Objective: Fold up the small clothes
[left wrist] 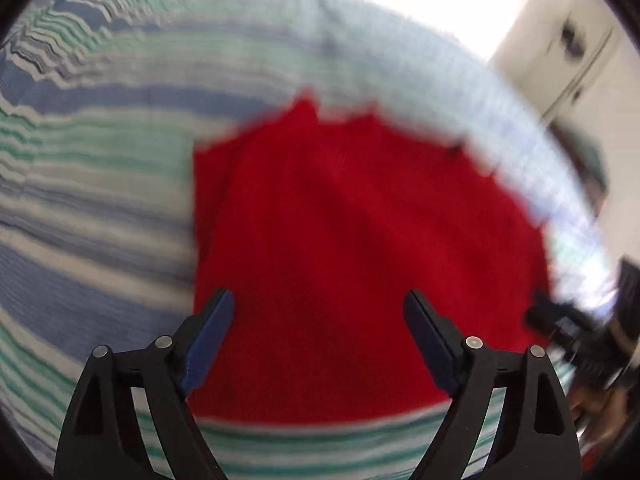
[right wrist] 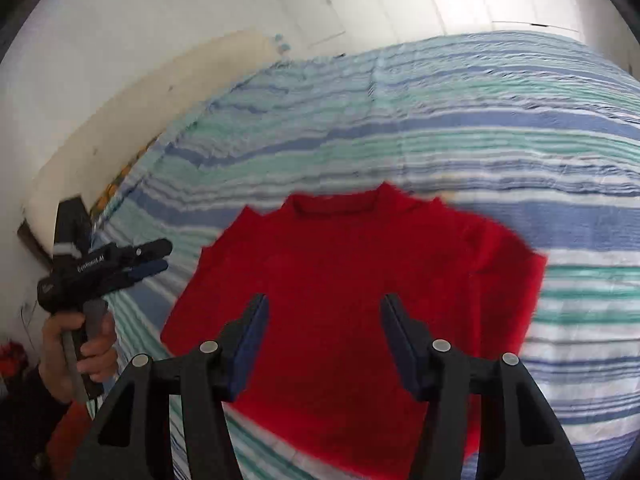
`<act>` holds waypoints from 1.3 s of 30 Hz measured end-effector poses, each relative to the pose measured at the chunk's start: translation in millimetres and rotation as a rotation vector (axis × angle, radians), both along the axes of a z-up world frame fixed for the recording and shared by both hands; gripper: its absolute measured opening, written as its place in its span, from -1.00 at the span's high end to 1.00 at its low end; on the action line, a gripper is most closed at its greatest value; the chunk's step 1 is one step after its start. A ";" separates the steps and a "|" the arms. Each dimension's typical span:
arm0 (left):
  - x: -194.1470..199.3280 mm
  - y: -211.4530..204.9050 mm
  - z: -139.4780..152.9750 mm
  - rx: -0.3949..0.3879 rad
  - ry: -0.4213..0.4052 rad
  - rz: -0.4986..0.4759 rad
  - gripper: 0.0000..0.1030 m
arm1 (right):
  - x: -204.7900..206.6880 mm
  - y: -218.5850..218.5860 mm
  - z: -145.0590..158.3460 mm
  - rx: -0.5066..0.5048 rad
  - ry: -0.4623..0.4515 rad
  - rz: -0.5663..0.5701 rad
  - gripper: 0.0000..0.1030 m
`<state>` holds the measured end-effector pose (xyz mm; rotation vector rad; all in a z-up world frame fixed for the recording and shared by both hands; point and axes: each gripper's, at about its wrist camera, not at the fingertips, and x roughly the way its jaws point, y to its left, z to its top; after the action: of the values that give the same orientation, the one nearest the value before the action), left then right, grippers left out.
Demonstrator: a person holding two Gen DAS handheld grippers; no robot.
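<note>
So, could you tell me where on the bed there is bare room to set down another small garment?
The striped bedspread lies bare beyond the collar of the red sweater, up to the wall, and along the sweater's right side. The near left edge is crowded: the left gripper hangs there, open like the right gripper.

Red sweater on striped bedspread, seemingly.

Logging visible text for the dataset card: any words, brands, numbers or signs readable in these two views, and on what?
"Genrobot.AI", roughly: small white lettering on the black body of the left tongs, seen in the right wrist view; blurred, so the spelling is uncertain.
Red sweater: no text or label visible.
Striped bedcover: pattern only, no text.
Left wrist view: too motion-blurred, nothing readable.
</note>
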<state>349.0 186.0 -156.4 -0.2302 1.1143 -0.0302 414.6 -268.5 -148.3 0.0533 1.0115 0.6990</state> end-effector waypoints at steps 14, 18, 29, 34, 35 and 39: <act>-116.9 44.4 13.4 0.138 -0.124 0.198 -0.74 | -95.5 -102.6 8.5 -0.181 -0.064 -0.310 -0.25; -141.7 61.4 -34.4 0.175 -0.078 0.221 -0.93 | -119.2 -152.8 -13.8 -0.314 -0.037 -0.477 -0.25; -145.5 60.3 -37.6 0.154 -0.125 0.229 -0.99 | -129.1 -197.5 -42.9 -0.329 -0.059 -0.510 -1.00; -147.1 61.6 -41.6 0.154 -0.132 0.230 -0.99 | -127.6 -202.7 -44.4 -0.298 -0.058 -0.512 -1.00; -147.2 60.7 -41.0 0.155 -0.132 0.230 -0.99 | -127.3 -203.4 -44.3 -0.296 -0.057 -0.512 -1.00; -146.9 59.3 -40.7 0.157 -0.132 0.231 -0.99 | -137.9 -205.6 -43.6 -0.294 -0.059 -0.512 -1.00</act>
<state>202.1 245.3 -197.2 -0.2122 0.9479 0.2437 276.7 -474.1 -191.8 0.0335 0.9812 0.0822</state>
